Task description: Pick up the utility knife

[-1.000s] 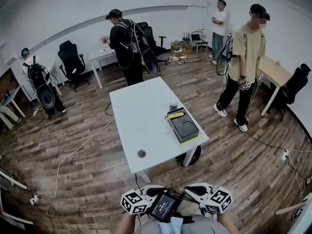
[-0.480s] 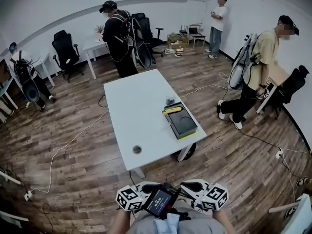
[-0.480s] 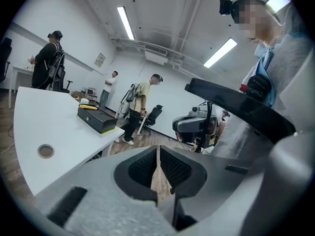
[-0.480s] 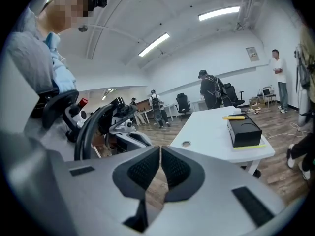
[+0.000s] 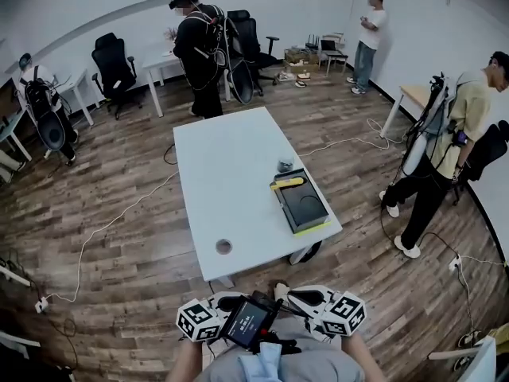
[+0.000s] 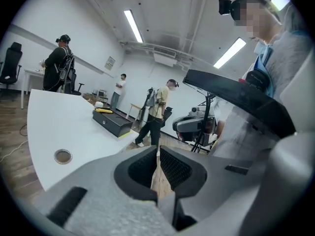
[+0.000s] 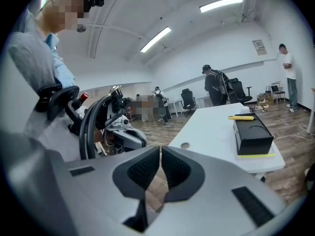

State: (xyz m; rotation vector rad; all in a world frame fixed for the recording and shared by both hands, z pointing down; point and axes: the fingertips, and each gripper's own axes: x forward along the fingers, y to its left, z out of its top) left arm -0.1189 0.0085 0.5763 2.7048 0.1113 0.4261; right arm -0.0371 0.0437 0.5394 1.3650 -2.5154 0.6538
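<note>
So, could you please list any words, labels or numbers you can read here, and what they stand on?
No text is readable.
Wall sign: too small and blurred to read.
Screen at the person's waist: too blurred to read.
Marker cubes: black-and-white patterns only, no letters.

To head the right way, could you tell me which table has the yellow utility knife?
The big white table standing alone mid-room, nearest you; the utility knife lies at the far end of the black box.
</note>
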